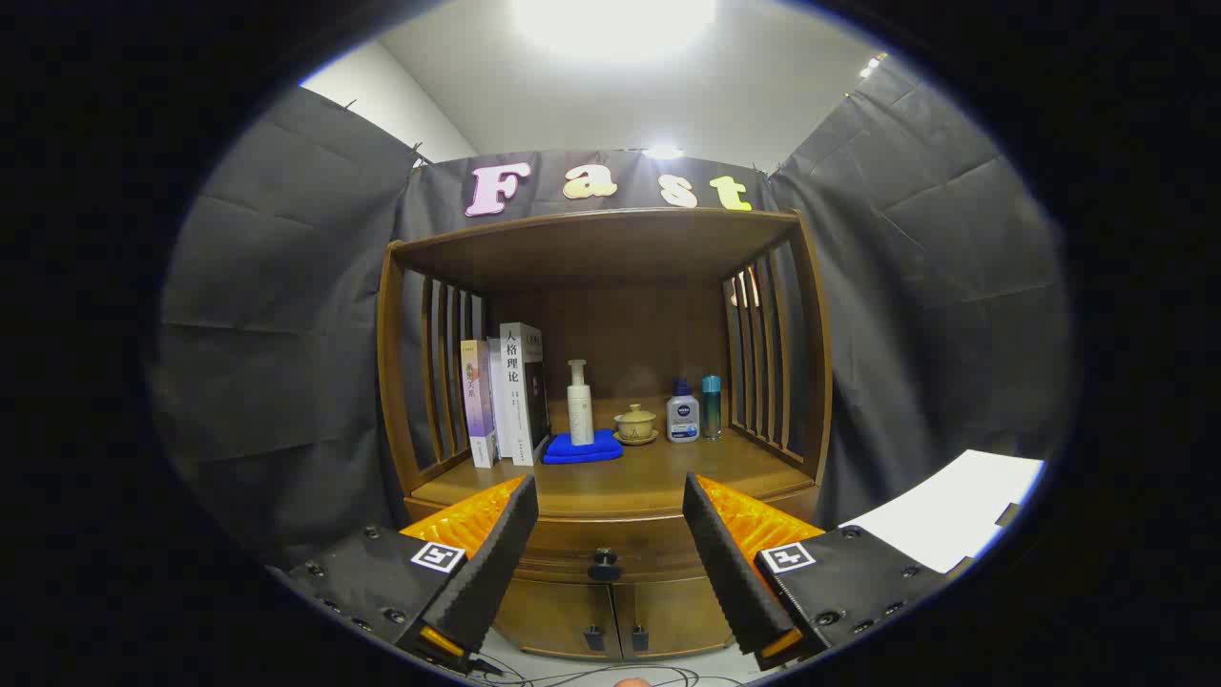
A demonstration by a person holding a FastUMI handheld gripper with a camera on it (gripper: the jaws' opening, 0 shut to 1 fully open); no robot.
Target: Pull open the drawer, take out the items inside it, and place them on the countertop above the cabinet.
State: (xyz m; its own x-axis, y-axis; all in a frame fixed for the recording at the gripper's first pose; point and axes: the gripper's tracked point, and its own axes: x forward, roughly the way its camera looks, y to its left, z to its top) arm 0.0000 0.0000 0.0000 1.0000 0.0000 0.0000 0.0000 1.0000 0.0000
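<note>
The cabinet is of brown wood with a smooth, slightly glossy varnish, and its countertop reflects some light. The closed drawer has the same varnished wood, with a dark knob that looks like matt metal or plastic; I cannot tell which. Near the left edge of the counter the books have smooth paper covers. The blue cloth looks soft and matt. The pump bottle and the two small bottles seem to be smooth plastic. The small teacup looks like glazed ceramic. The gripper is open, its fingers with a ribbed, matt surface, touching nothing.
</note>
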